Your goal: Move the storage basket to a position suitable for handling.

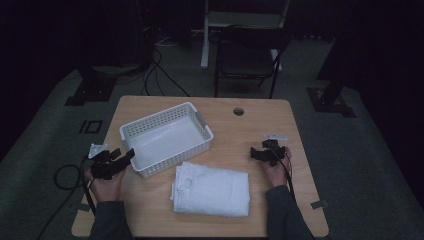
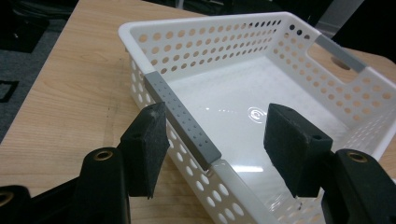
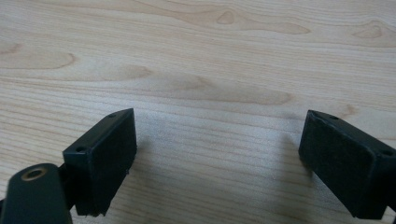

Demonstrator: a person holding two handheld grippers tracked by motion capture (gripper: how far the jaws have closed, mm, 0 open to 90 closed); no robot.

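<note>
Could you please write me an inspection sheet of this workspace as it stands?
Surface: wooden table, with a round hole near the far edge.
Job's things: white perforated basket, empty; folded white towel lying in front of it.
Clutter: nothing seen.
Grippers: left tool open, its jaws astride the basket's grey handle; right tool open over bare wood.
Cables: one trails from each tool; the left cable loops off the table edge; more cables on the floor behind.
Surroundings: dark room, chair beyond the table, stand bases on grey floor.

Glossy plastic basket [image 2: 243, 107], matt wooden table [image 3: 196, 60]
</note>
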